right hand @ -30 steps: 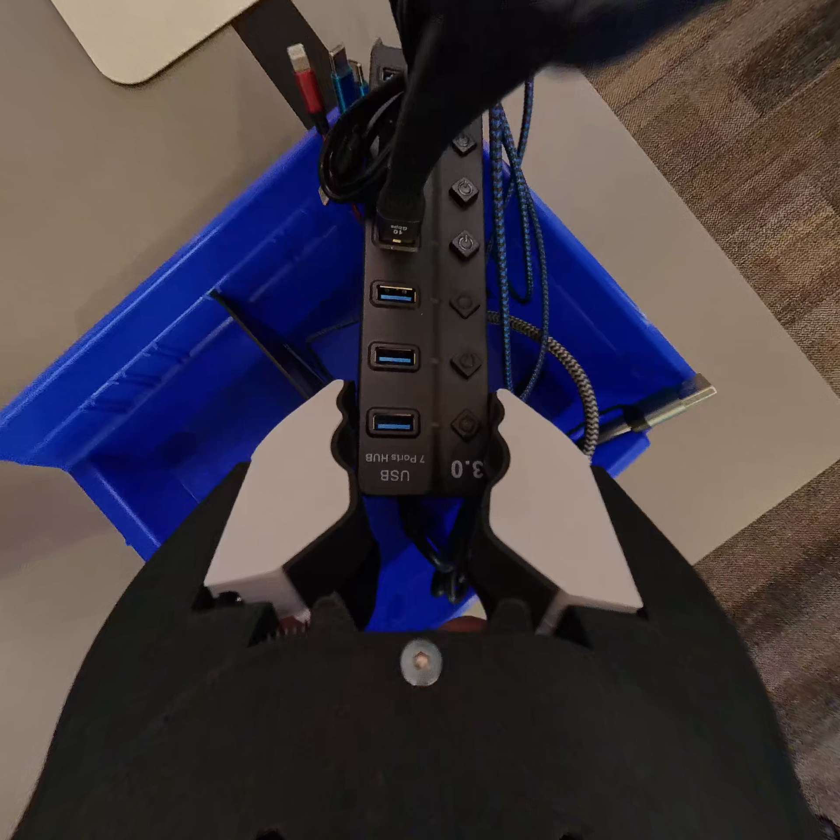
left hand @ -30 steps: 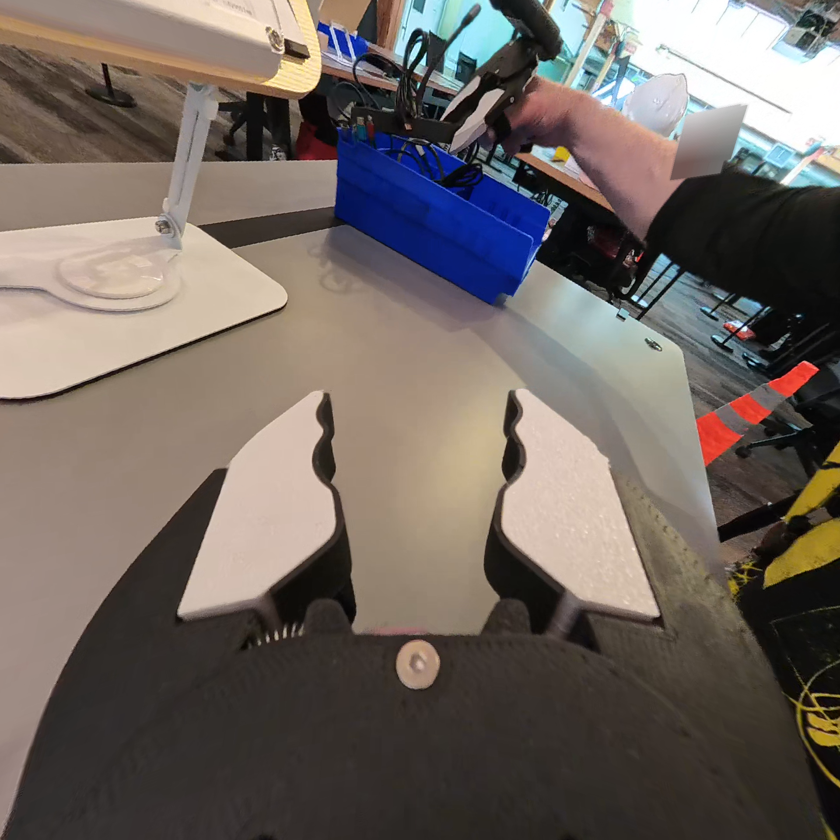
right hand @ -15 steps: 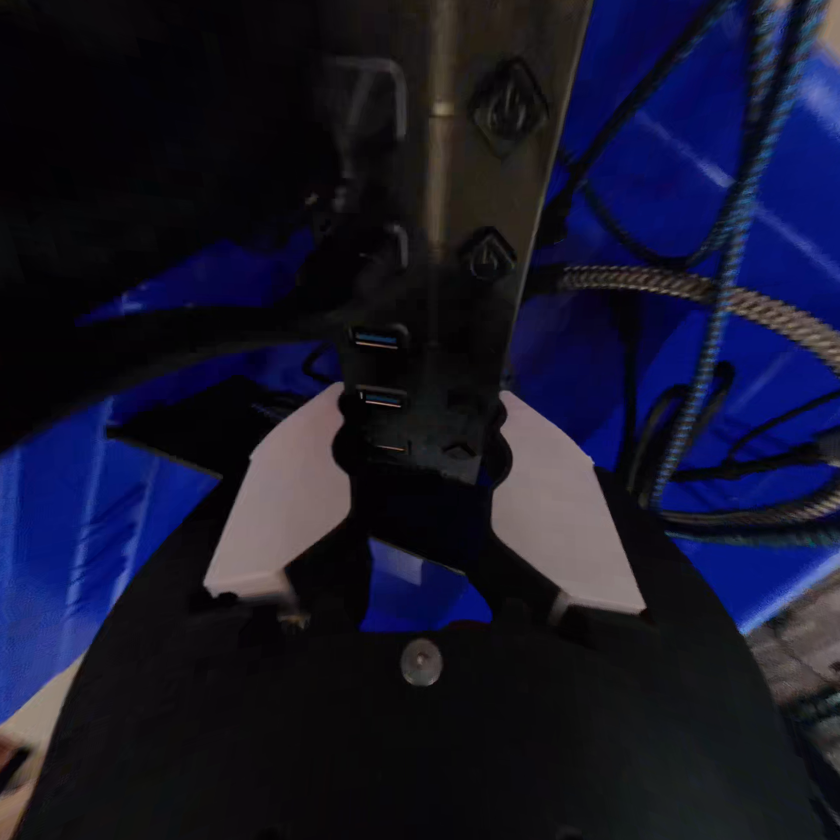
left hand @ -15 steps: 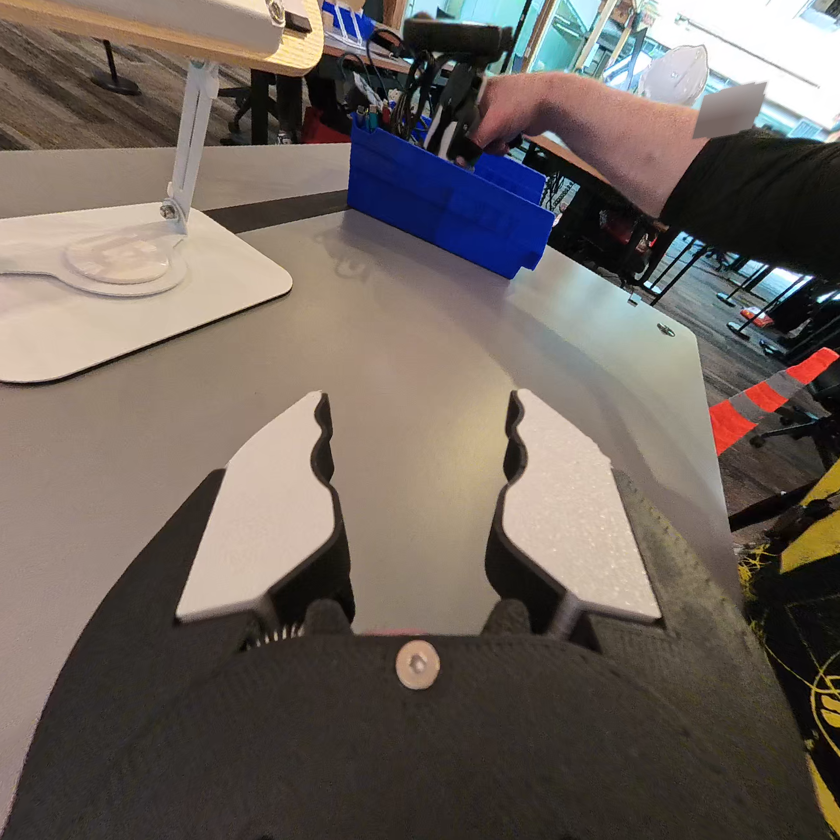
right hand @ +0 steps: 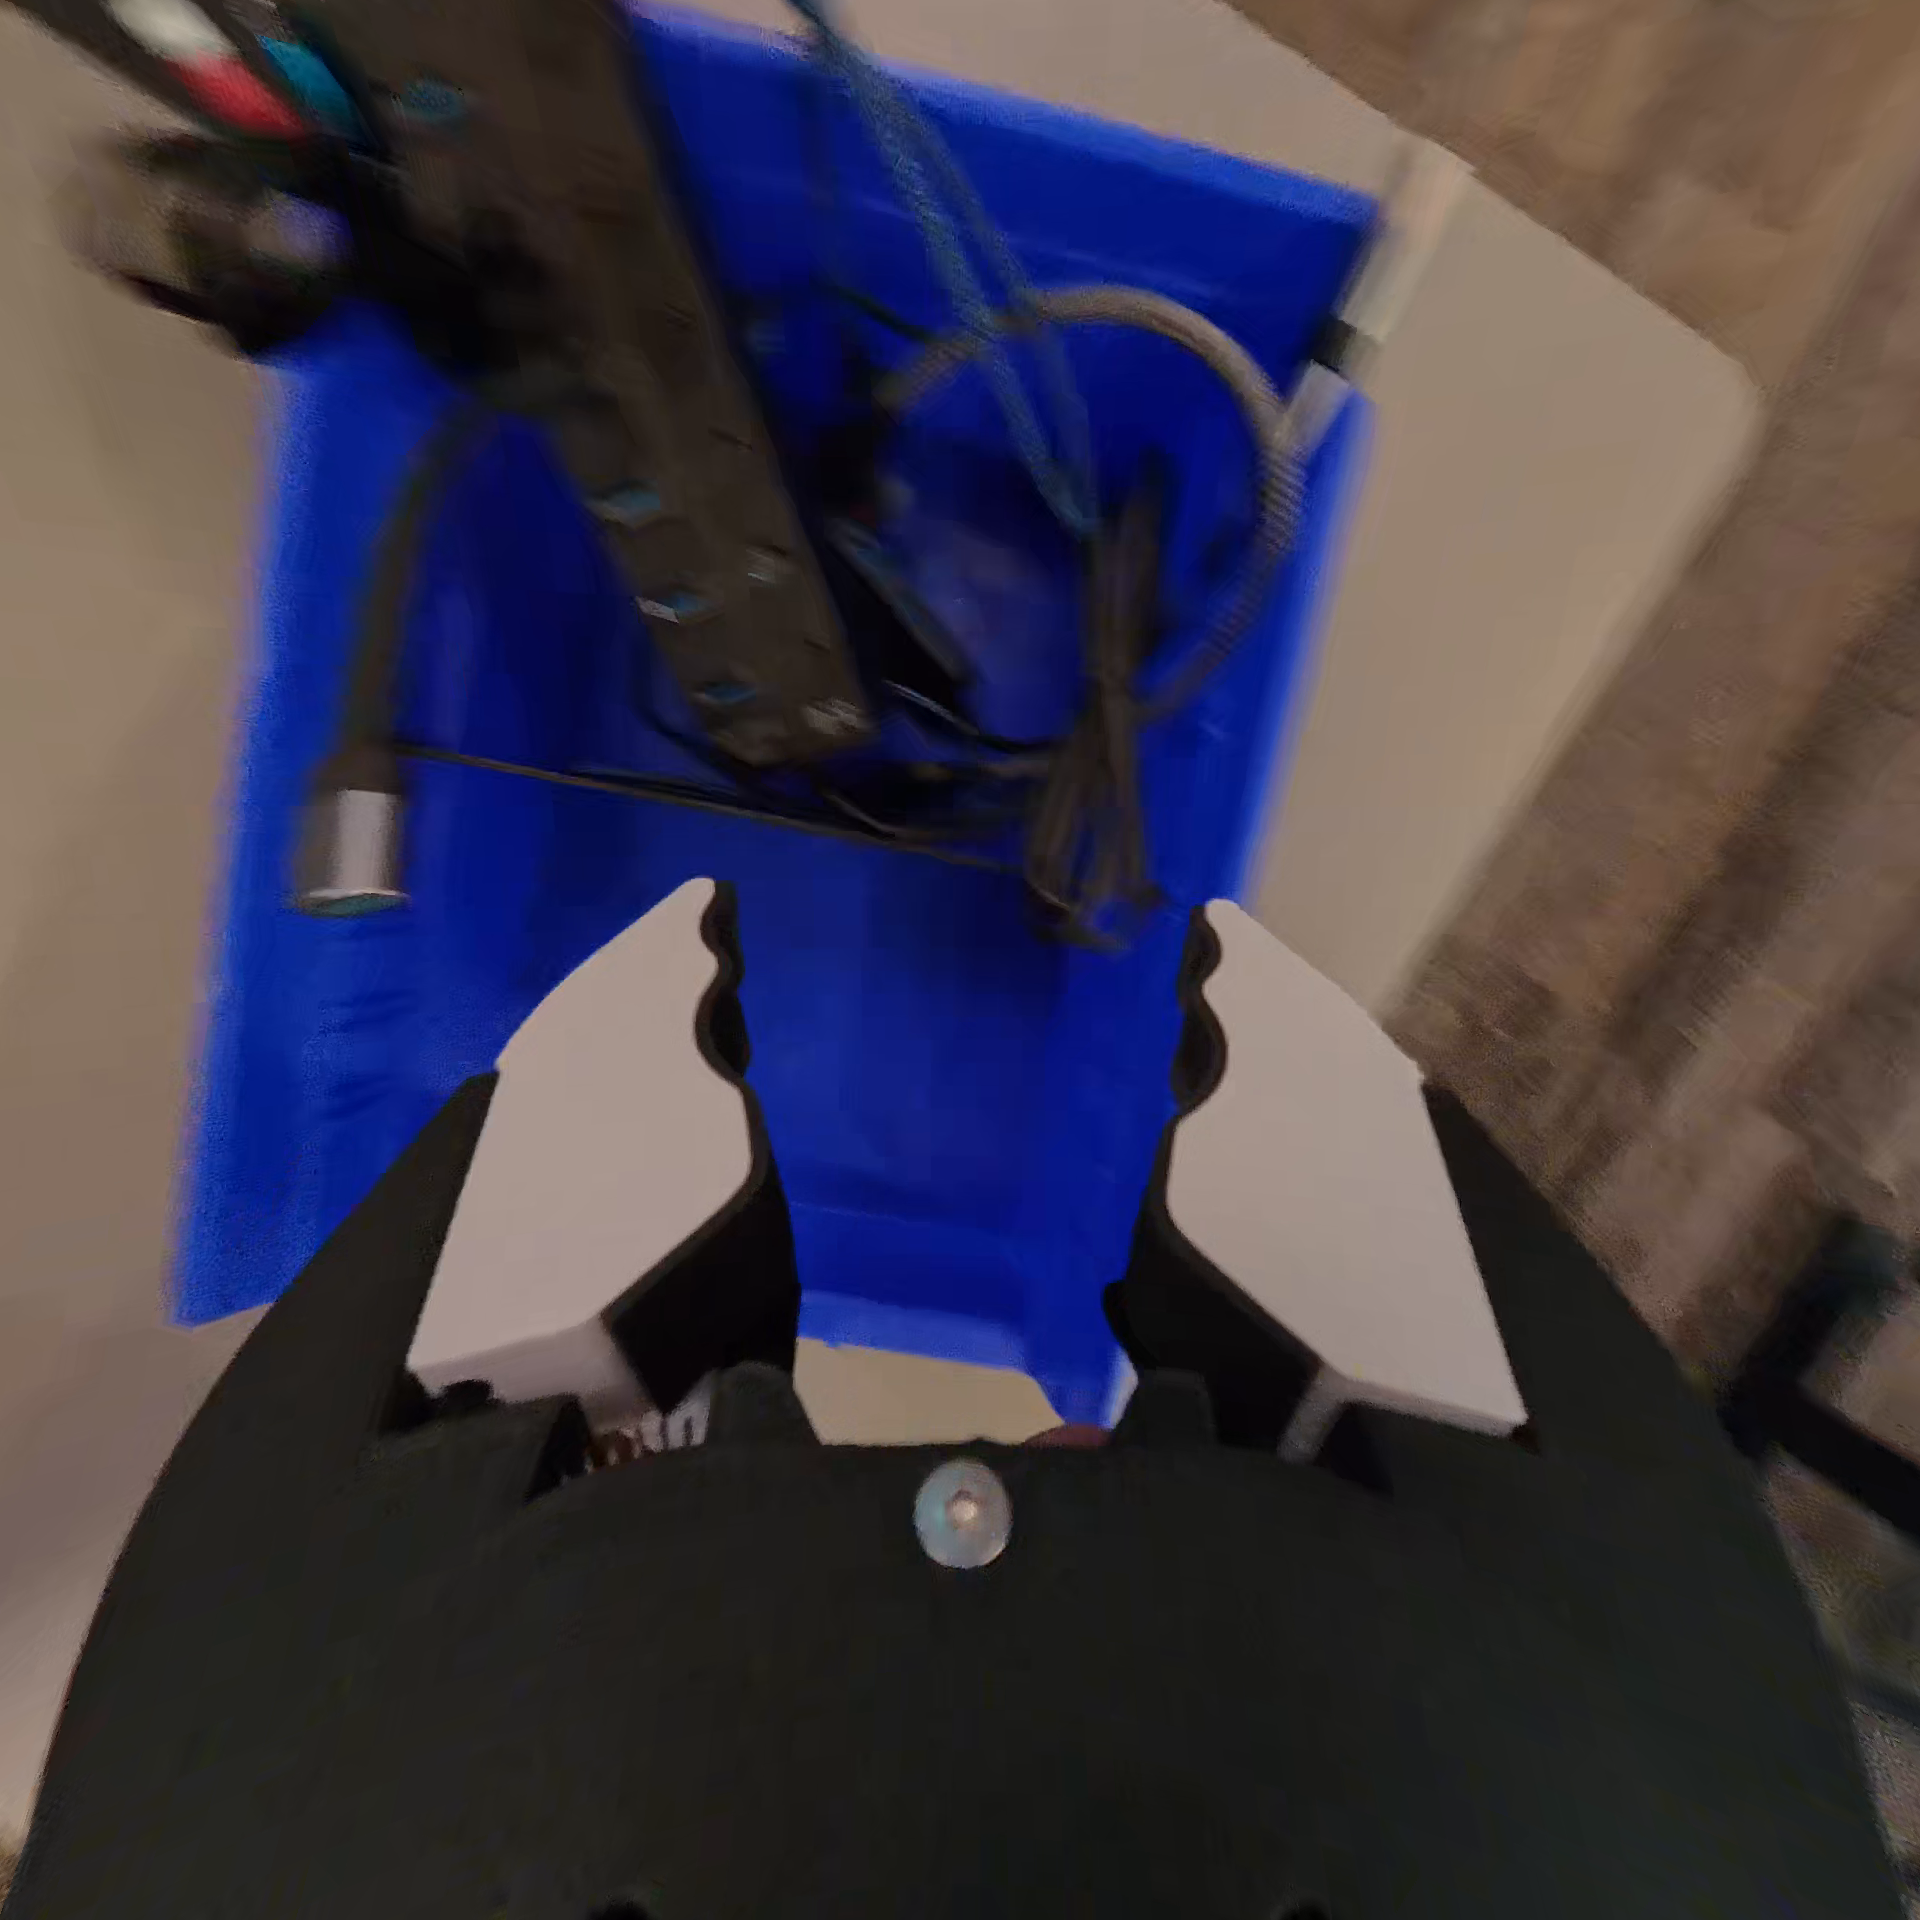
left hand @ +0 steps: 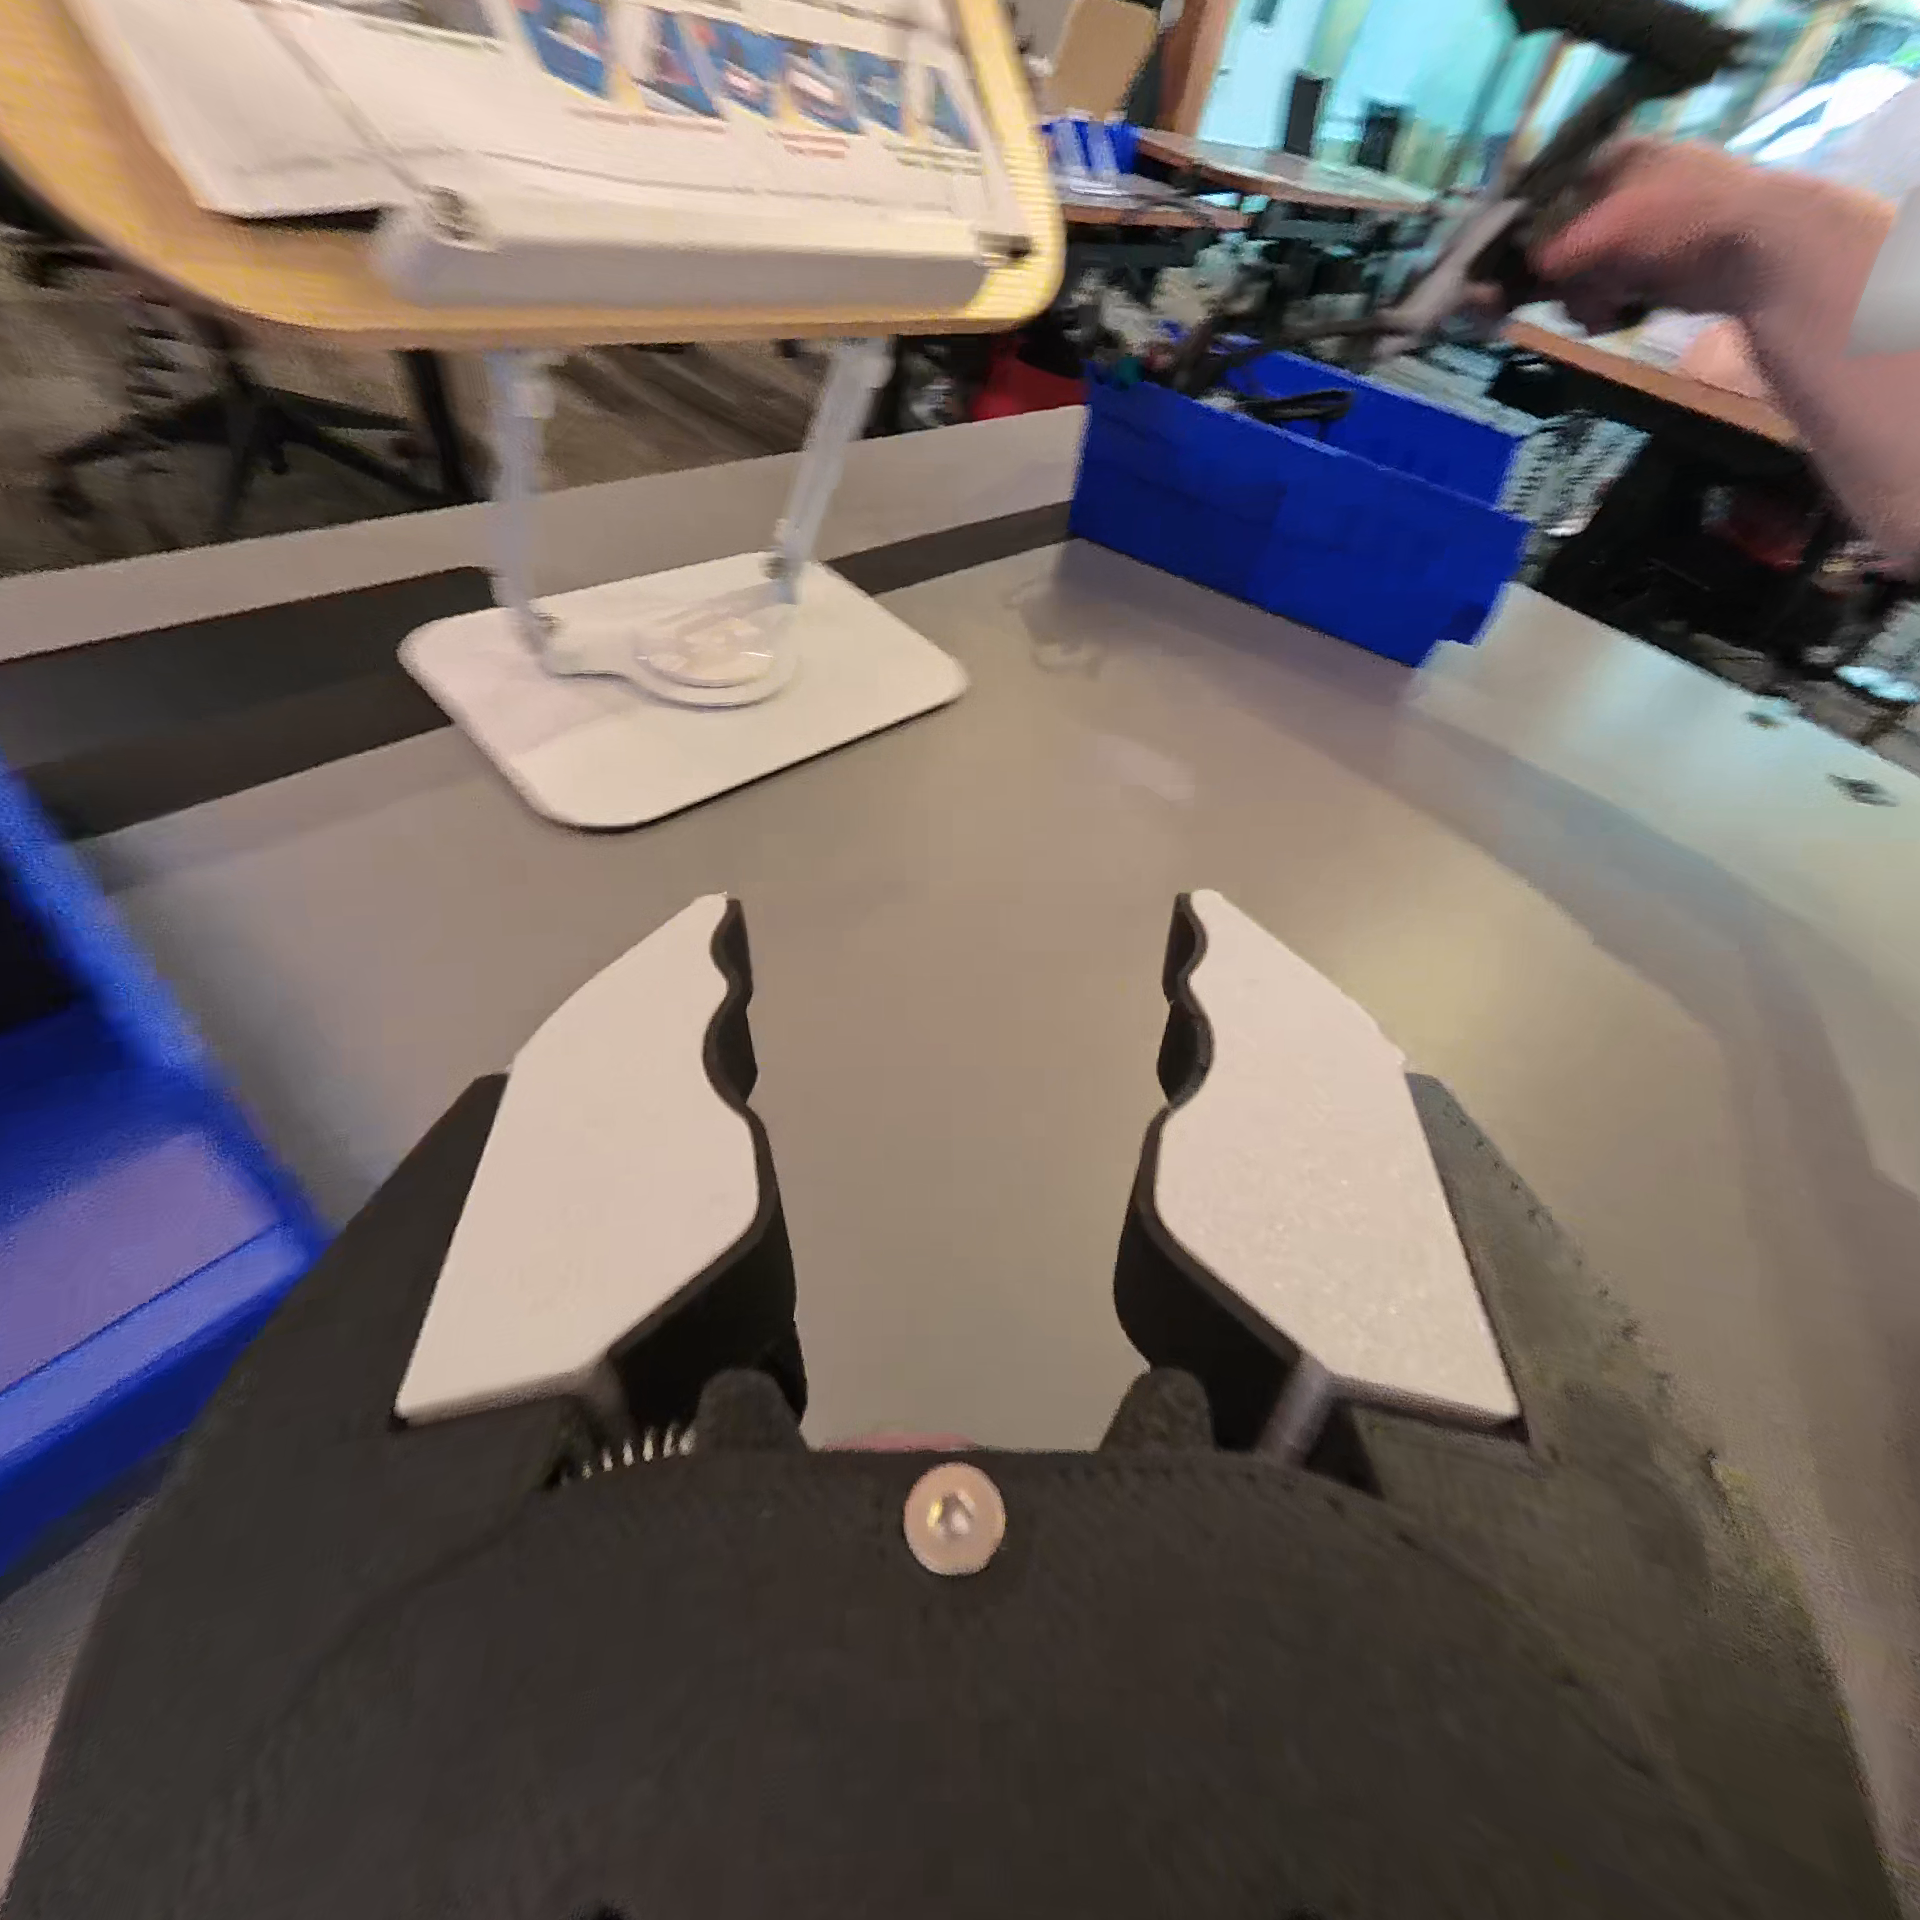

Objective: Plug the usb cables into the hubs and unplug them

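My right gripper point(right hand: 956, 925) is open and empty, held above a blue bin point(right hand: 935, 1143). A black USB hub point(right hand: 686, 447) lies in that bin among several tangled cables point(right hand: 1122, 644), with a silver plug point(right hand: 348, 842) hanging at the bin's left wall. My left gripper point(left hand: 956, 935) is open and empty over the bare grey table point(left hand: 1039, 810). The same blue bin shows in the left wrist view point(left hand: 1299, 520) at the far right of the table, with the right gripper and a hand point(left hand: 1714, 249) above it, blurred.
A white stand point(left hand: 686, 686) with a tilted board of papers point(left hand: 540, 135) sits at the table's far side. A second blue bin point(left hand: 94, 1195) is at the left edge. The table's right edge drops to brown floor point(right hand: 1714, 727). The tips of one gripper are about 65 cm away from the tips of the other. The black USB hub point(right hand: 686, 447) is closer to my right gripper, around 10 cm from its tips; the left tips are 55 cm off.
My right gripper opened, let go of the black hub into the blue bin and drew back above it. My left gripper swung left, bringing the stand and the second bin into view.
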